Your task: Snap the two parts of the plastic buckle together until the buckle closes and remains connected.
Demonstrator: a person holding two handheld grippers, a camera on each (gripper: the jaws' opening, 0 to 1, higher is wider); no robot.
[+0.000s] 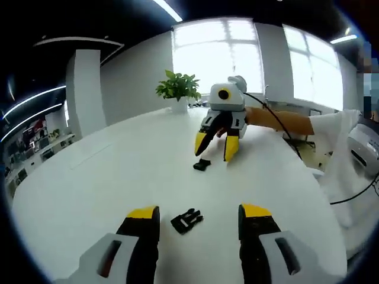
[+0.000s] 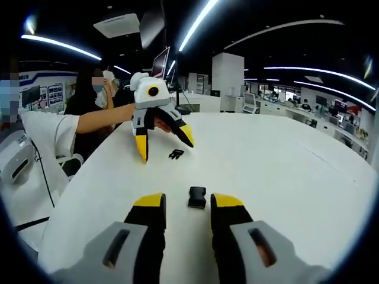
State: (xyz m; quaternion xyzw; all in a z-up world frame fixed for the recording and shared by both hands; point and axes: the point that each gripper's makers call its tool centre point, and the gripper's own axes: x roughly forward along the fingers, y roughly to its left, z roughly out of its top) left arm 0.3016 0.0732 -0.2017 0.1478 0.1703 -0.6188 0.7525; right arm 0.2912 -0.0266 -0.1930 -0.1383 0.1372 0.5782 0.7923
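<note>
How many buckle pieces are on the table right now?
2. The pronged buckle piece lies between the left gripper's open jaws. The socket buckle piece lies just ahead of the right gripper's jaws. Both are loose on the white table.

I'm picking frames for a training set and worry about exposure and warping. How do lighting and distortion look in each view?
Left gripper view: the windows behind the plant are blown out to white, the table is bright, and the fisheye bends its edge. Right gripper view: dimmer room, ceiling light strips curve with the lens; both buckle parts stay sharp and dark against the table.
</note>
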